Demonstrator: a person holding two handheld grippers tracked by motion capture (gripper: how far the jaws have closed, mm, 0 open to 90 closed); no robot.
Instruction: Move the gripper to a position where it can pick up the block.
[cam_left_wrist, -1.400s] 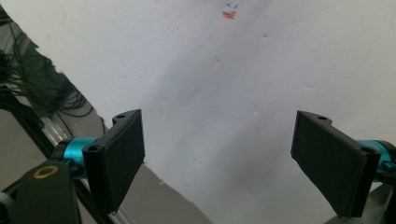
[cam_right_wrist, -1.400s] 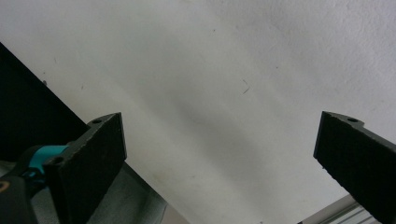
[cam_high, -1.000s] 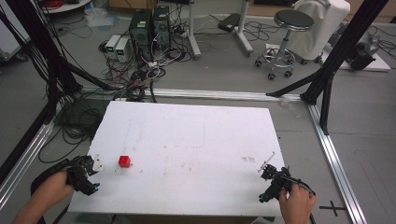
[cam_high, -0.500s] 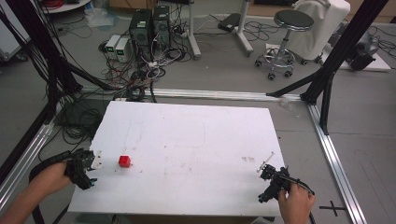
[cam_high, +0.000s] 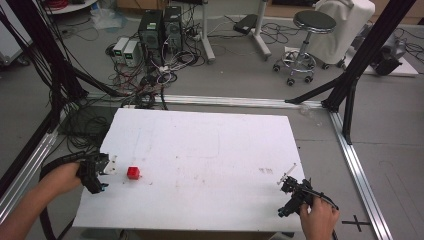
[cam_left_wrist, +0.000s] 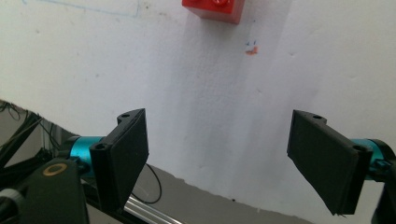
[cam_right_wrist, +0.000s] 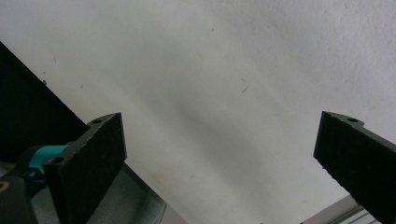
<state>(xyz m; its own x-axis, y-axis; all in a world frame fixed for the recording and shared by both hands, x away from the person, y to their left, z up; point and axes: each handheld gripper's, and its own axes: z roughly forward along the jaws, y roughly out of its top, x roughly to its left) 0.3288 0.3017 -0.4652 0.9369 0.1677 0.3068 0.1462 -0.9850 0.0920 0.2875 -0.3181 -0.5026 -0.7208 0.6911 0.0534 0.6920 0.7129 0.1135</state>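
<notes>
One red block (cam_high: 133, 173); two tools, both seemingly open-jawed.

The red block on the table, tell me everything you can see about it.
The red block is small, roughly cube-shaped and looks like glossy plastic; the left gripper view shows a round stud on its top. It sits flat on the white table, near the left edge, alone and unheld. The left gripper is beside it, close to its left, jaws open and not touching it. Small blue and orange marks lie on the table close by.
</notes>
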